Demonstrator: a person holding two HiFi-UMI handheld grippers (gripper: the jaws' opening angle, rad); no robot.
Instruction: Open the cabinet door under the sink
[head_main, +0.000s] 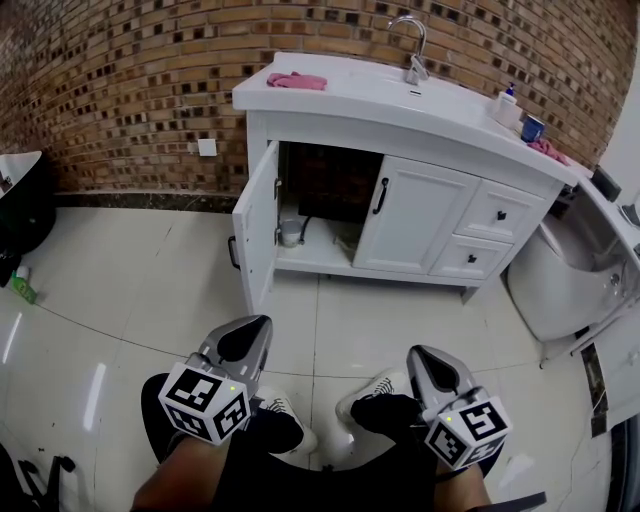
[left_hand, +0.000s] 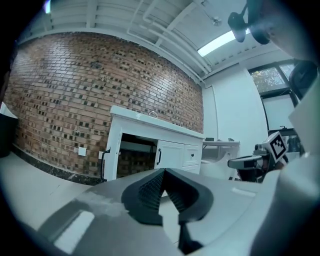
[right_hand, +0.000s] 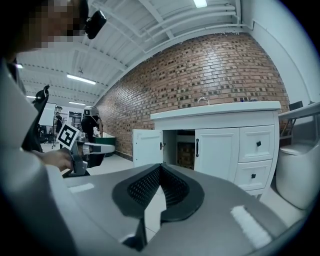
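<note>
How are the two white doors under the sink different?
The open door is swung out from the cabinet; the shut door sits flat against it. The open door shows its inner side; the shut door shows its panelled front. Both are white with black handles.

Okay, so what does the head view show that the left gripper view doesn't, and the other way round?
Only the head view: the pink cloth on the sink top and the person's shoes on the floor.
Only the left gripper view: the ceiling light and a window at the right.
Both: the brick wall, the white cabinet with its left door standing open and its right door shut, and the right gripper.
</note>
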